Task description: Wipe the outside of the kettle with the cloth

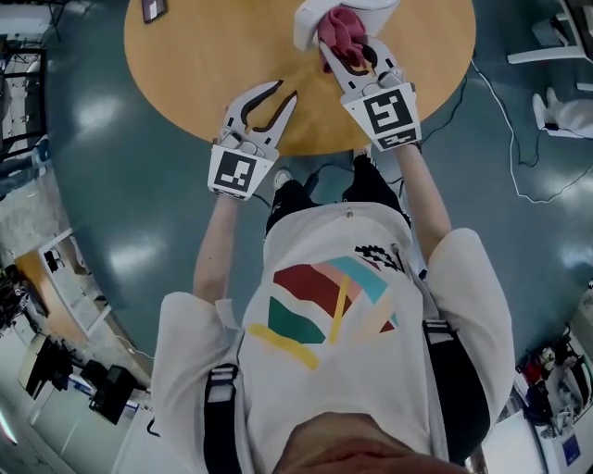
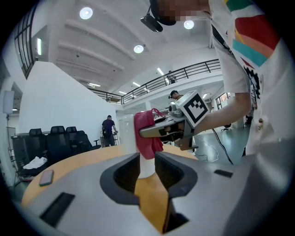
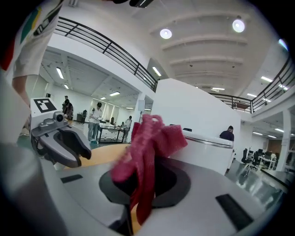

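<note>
A round table with a light-brown wooden top [image 1: 213, 56] stands on a glossy grey-blue floor [image 1: 111, 167]. Its curved near edge runs across the head view, and its far edge is cut off at the top of that view. A white kettle with a smooth, upright body [image 1: 306, 26] stands on the far part of the surface, right of its middle. A dark, flat phone [image 1: 154, 9] lies on the far left part, near the left edge and well apart from the kettle. The near half of the surface is bare wood. A thin white cable [image 1: 505, 130] trails over the floor beside the table's right edge
</note>
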{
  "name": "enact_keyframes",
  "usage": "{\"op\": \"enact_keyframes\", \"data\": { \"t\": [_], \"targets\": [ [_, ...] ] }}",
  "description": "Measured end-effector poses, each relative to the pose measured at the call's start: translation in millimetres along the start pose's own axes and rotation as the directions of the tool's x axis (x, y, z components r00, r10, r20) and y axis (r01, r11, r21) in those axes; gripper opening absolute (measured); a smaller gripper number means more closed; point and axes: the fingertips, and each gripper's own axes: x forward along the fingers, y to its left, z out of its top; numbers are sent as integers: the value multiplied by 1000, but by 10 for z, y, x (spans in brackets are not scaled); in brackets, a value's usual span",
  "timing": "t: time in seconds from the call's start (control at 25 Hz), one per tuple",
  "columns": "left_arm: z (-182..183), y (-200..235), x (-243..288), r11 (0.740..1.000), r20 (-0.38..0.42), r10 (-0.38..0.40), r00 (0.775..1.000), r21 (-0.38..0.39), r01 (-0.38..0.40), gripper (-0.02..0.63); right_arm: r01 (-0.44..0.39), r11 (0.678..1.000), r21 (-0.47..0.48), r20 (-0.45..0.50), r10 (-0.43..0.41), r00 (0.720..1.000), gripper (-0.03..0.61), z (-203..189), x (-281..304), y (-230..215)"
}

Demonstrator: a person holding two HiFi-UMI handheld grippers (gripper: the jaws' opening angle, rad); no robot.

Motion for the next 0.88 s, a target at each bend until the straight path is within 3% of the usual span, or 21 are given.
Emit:
{"op": "enact_keyframes", "data": {
  "t": [0.16,0.28,0.36,0.56,0.72,0.88],
  "targets": [
    [-64,299,-413,999,-11,37,999,-39,-37,144,81,996,35,-21,-80,997,38,62,56,71],
    [112,538,-468,999,52,47,998,-14,-46,144,98,992,80,-3,-98,995,38,111,-31,138],
    [266,597,-324,999,97,41,994,-14,-40,146,121,986,114,11,-123,992,38,63,-180,33],
    [424,482,392,996,72,46,996,-73,-41,147,189,976,109,-20,-188,982,38,-323,-659,-747],
    [462,494,884,982,78,172,982,-93,-165,149,138,986,99,-11,-137,990,38,-879,-712,-1550],
    [376,568,1014,944,43,326,944,-75,-323,149,-31,997,70,15,30,999,38,-1288,-313,-2046]
  ]
}}
